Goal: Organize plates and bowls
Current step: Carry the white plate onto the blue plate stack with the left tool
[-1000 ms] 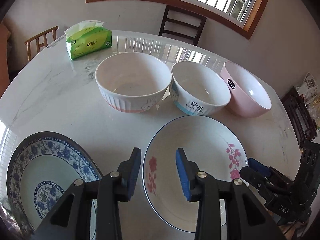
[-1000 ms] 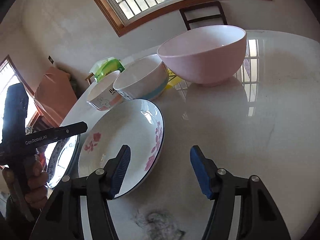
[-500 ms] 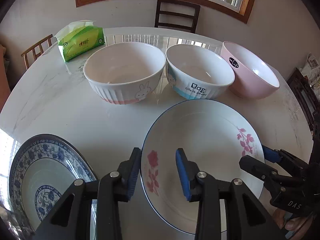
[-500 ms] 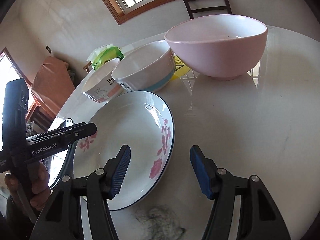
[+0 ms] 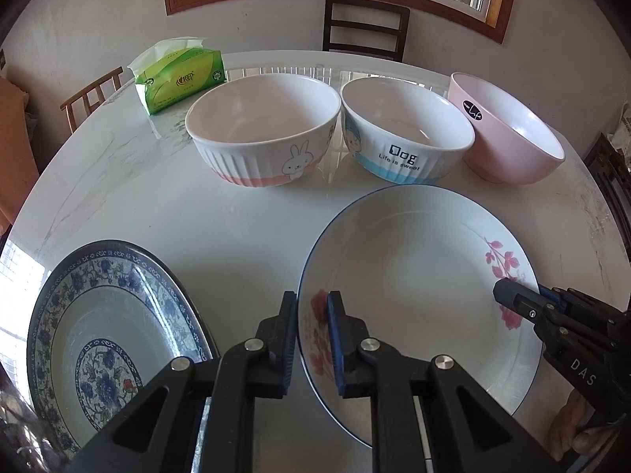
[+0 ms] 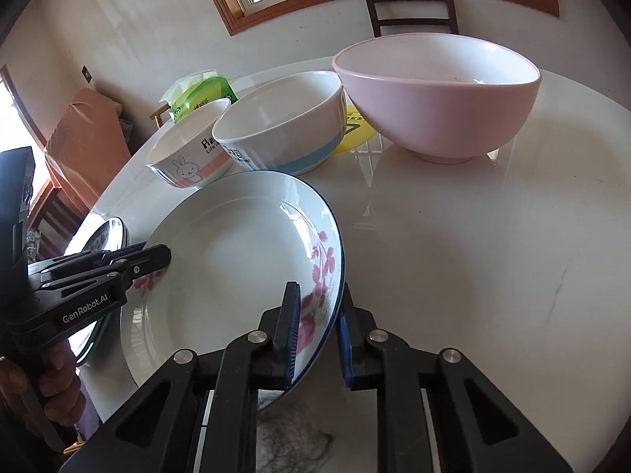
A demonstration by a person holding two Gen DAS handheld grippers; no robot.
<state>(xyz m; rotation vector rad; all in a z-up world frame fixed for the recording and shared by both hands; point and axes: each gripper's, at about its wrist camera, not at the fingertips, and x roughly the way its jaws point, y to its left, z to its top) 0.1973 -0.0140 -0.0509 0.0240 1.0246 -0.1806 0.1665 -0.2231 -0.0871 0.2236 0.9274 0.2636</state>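
A white plate with pink flowers [image 5: 414,287] lies on the marble table; it also shows in the right wrist view [image 6: 236,276]. My left gripper [image 5: 311,315] is shut on its left rim. My right gripper [image 6: 317,315] is shut on its right rim and also shows at the right of the left wrist view [image 5: 524,299]. A blue-patterned plate [image 5: 110,331] lies to the left. Behind stand a rabbit bowl [image 5: 264,134], a "Dog" bowl [image 5: 406,134] and a pink bowl [image 5: 508,130].
A green tissue pack [image 5: 179,75] sits at the back left of the round table [image 5: 157,205]. Chairs stand behind the table under the window. A yellow disc [image 6: 355,134] lies behind the bowls. The table edge curves near on the right.
Both grippers moved forward and closed on opposite rims of the flowered plate. They were open half a second ago.
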